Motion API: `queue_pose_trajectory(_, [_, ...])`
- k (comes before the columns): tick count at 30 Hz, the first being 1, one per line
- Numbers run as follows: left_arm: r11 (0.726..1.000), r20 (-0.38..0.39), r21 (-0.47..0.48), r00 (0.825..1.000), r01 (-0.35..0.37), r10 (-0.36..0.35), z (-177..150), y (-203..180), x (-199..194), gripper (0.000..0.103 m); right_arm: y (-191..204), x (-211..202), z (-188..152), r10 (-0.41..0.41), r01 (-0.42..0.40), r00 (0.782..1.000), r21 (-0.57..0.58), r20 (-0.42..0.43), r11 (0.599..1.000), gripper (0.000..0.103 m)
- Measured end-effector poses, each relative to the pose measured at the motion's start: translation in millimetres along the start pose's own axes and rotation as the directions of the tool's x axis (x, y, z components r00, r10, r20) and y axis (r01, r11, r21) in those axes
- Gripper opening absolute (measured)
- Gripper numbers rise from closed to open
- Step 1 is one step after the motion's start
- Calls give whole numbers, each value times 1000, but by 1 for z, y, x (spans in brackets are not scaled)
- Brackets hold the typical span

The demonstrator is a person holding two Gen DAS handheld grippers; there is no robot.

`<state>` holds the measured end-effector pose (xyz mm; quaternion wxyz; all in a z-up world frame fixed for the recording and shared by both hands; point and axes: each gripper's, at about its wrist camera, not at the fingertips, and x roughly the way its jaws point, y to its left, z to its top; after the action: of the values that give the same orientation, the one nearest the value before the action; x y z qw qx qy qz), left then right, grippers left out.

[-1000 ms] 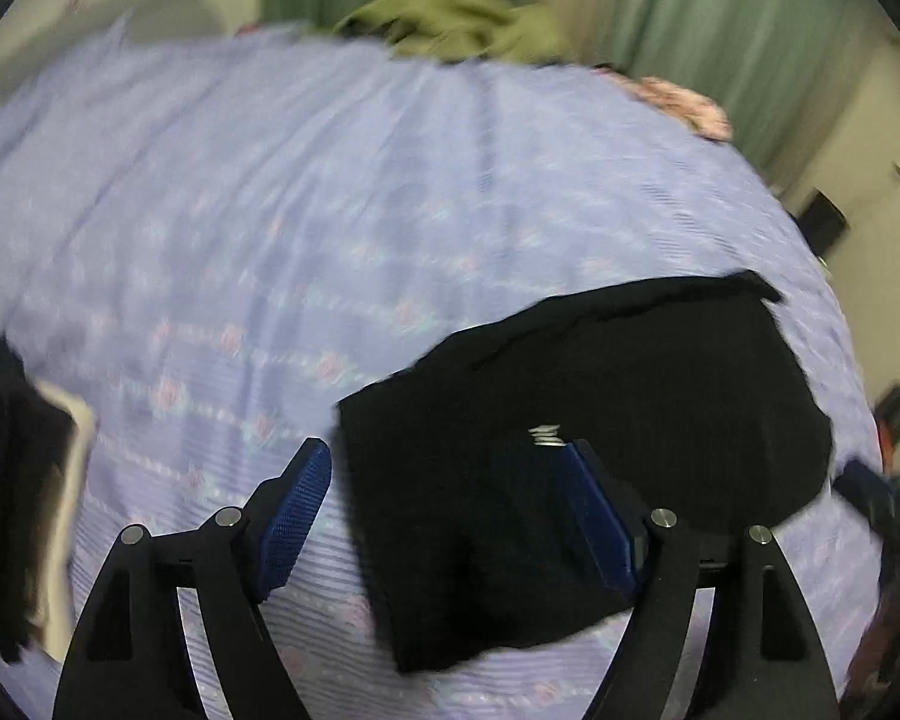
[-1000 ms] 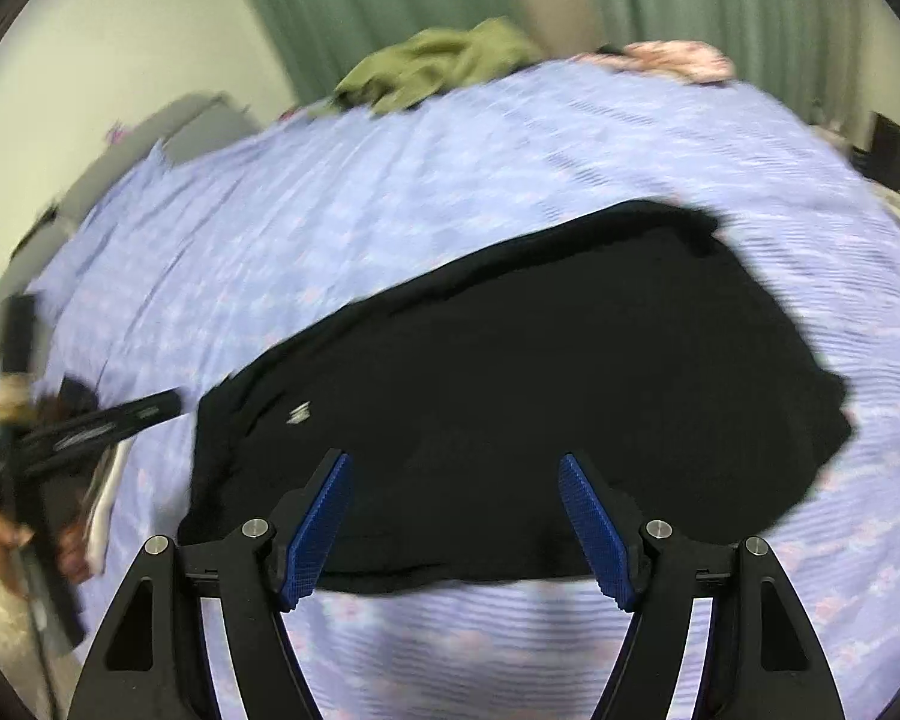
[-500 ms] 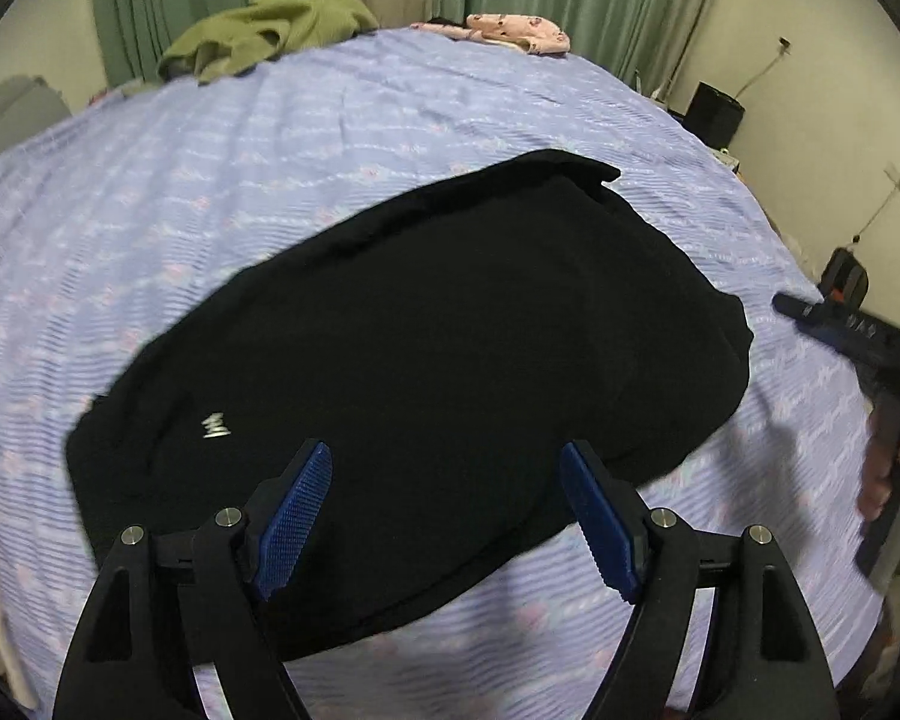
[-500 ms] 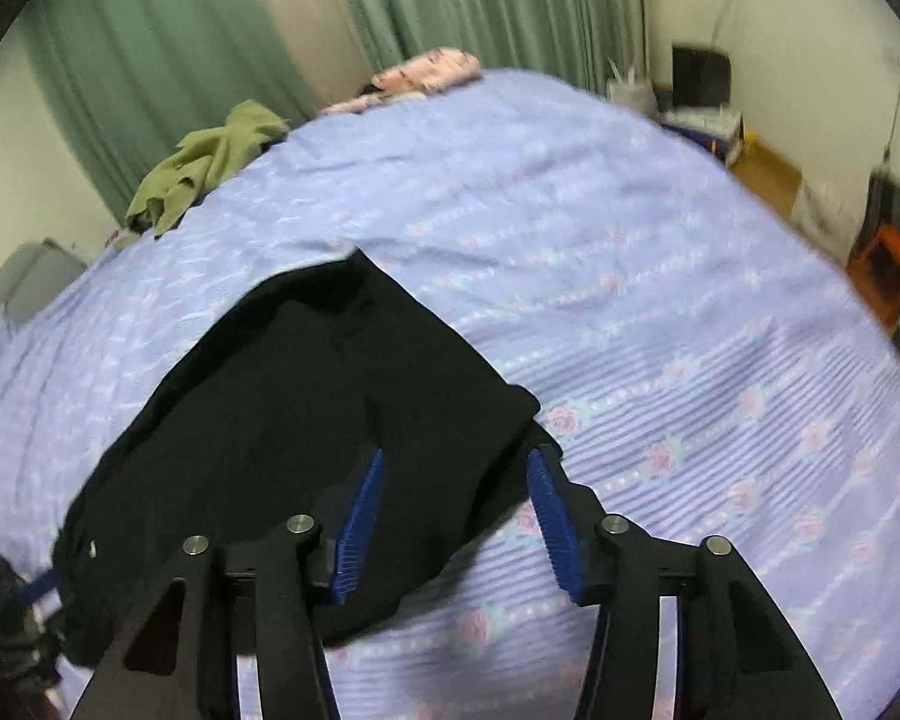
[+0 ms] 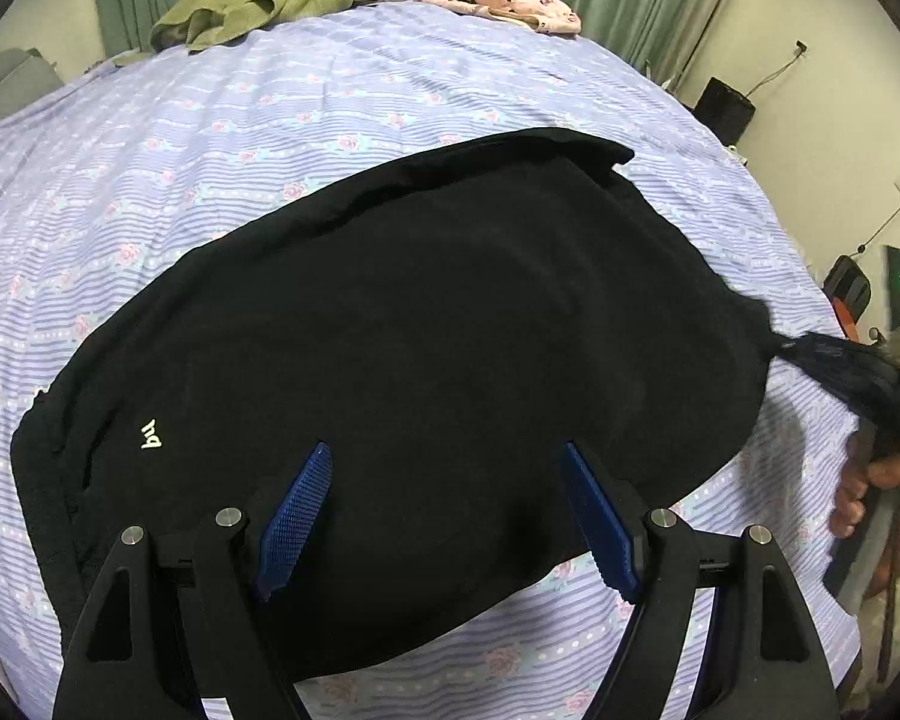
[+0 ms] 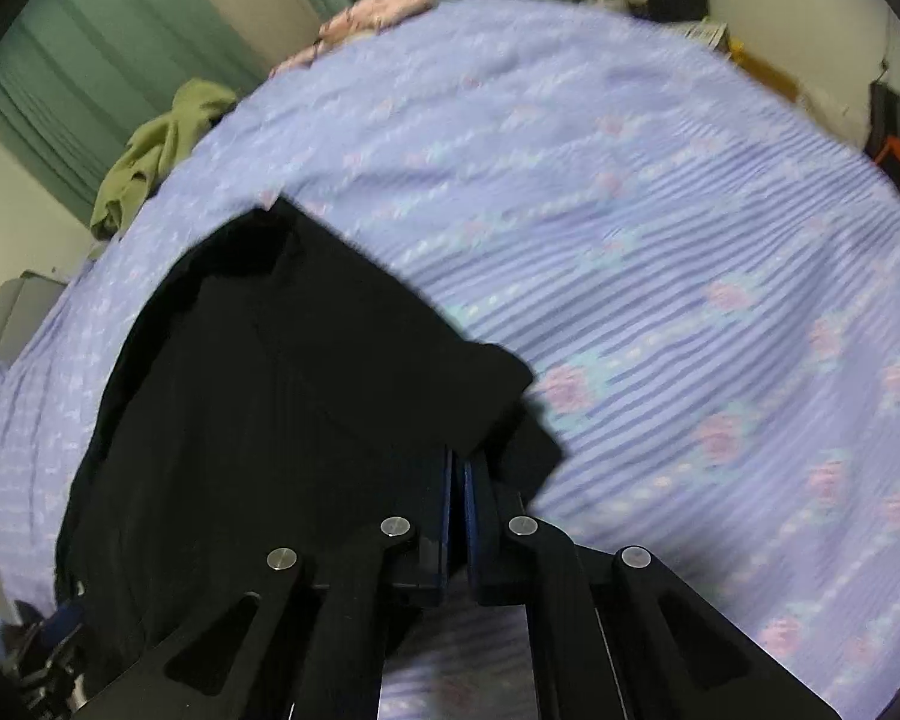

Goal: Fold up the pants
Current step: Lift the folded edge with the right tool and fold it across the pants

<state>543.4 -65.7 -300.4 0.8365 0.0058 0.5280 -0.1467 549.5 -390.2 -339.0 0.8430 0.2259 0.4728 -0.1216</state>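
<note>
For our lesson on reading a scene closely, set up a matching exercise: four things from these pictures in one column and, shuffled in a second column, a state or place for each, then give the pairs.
Column 1
1. left gripper
2. right gripper
3. olive garment
4. black pants

Column 2
A. heaped at the bed's far edge by the curtains
B. spread on the floral bedsheet
C. open, above the dark cloth
D. clamped on a corner of cloth

Pairs: 1-C, 2-D, 3-A, 4-B
</note>
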Motion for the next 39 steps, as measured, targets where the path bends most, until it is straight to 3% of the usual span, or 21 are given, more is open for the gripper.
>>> queue_pose_trajectory(4, [1000,-18,19,1000,-18,18,-1,-1,4,78,-4,-16,3,-141,142,989,-24,55,990,6])
queue_pose_trajectory(7, [999,-1,50,1000,-14,15,3,-6,0,78,-5,-23,3,-135,136,990,-47,29,990,16])
queue_pose_trajectory(9, [998,12,58,1000,-7,7,7,-8,-3,78,-3,-36,0,-106,109,992,-37,62,993,57])
queue_pose_trajectory(17, [1000,37,20,999,6,-6,20,3,-4,78,4,-34,4,-36,40,995,-45,93,998,60])
queue_pose_trajectory(20, [1000,35,21,999,7,-8,21,2,1,78,3,-22,9,-42,46,995,-36,93,998,59])
queue_pose_trajectory(25, [998,35,63,999,7,-9,21,-11,5,78,-11,14,15,-34,34,999,42,1,999,34])
queue_pose_trajectory(26, [997,36,72,999,8,-10,21,-13,5,78,-12,20,16,-32,32,999,51,-12,998,26])
queue_pose_trajectory(27, [997,38,79,999,11,-14,21,-15,4,78,-14,26,16,-31,32,999,57,-24,998,7])
queue_pose_trajectory(32, [998,37,66,999,25,-28,19,-12,4,78,-6,3,8,-112,112,993,8,35,994,4])
queue_pose_trajectory(35, [999,24,34,1000,19,-20,19,-5,6,78,-6,1,2,-159,160,987,-30,12,987,5])
queue_pose_trajectory(37, [1000,31,25,999,9,-10,19,-1,5,78,-4,-1,3,-161,162,987,-66,23,985,13])
queue_pose_trajectory(39, [1000,37,23,999,-3,3,19,1,3,78,3,-12,7,-216,222,974,-111,64,969,59])
